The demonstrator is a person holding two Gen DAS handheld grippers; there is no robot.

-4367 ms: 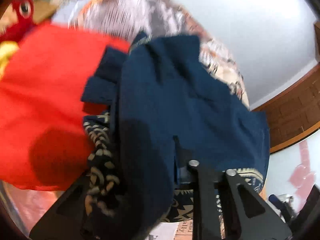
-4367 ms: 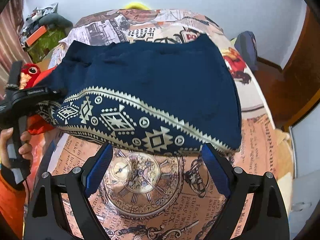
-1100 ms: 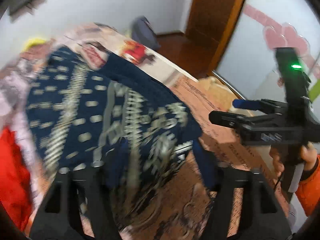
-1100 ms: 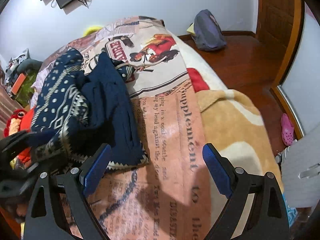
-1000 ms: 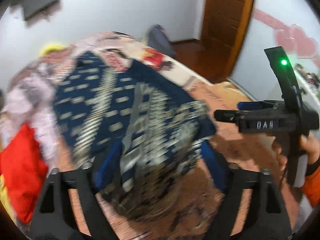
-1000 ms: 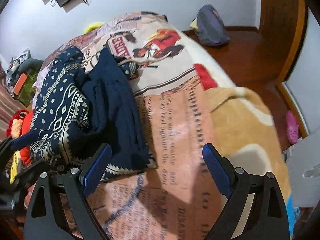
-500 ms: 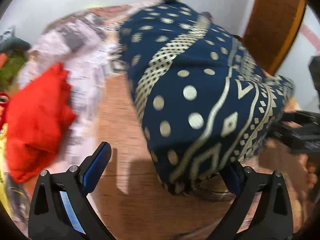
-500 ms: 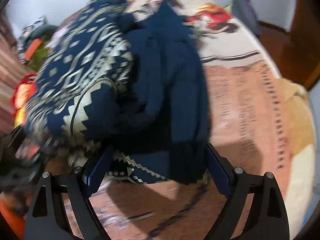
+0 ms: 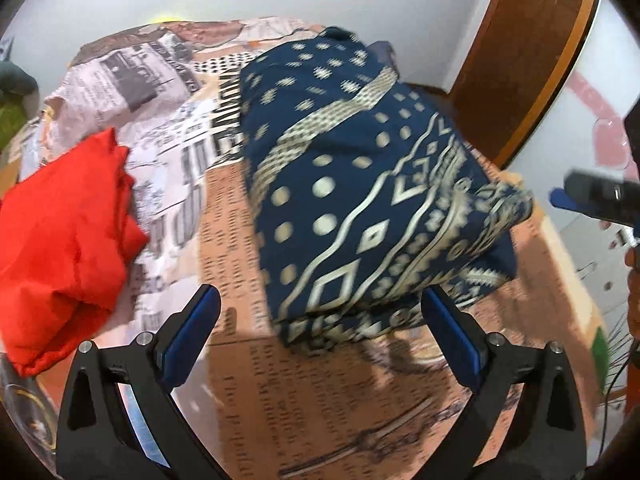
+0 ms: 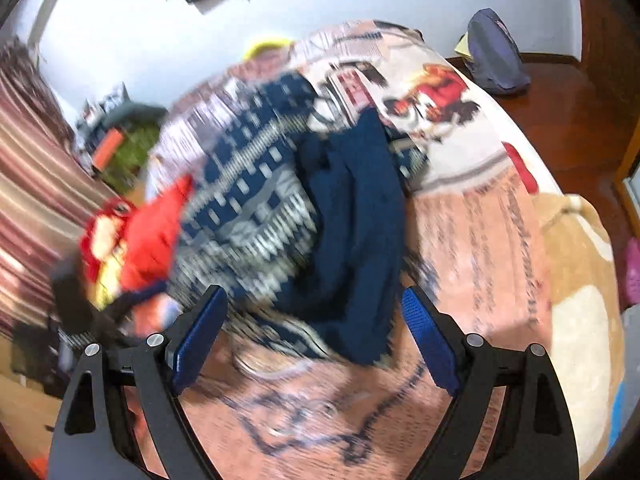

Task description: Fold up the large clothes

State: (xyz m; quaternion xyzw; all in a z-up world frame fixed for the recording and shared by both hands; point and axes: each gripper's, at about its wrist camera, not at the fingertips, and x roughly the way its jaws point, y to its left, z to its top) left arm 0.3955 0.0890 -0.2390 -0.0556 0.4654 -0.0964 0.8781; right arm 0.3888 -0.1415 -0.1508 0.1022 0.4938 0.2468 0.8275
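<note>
We see the folded garment (image 9: 360, 184) lying on the bed (image 9: 304, 400). The second cloth (image 9: 64, 236) sits on the bed left of the garment, apart from it. A bag (image 10: 494, 56) rests on the floor behind the garment, beyond the bed.

One navy patterned garment (image 9: 360, 184), one red garment (image 9: 64, 240), one backpack (image 10: 494, 54), two grippers.

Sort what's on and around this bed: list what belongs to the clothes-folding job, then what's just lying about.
Part of the job:
- navy patterned garment, bundled on the newspaper-print bedspread
- red garment, lying beside it
- left gripper, open, holding nothing
- right gripper, open, holding nothing

Just lying about:
- purple backpack on the floor
- red plush toy at the bed's edge
- pink slipper
</note>
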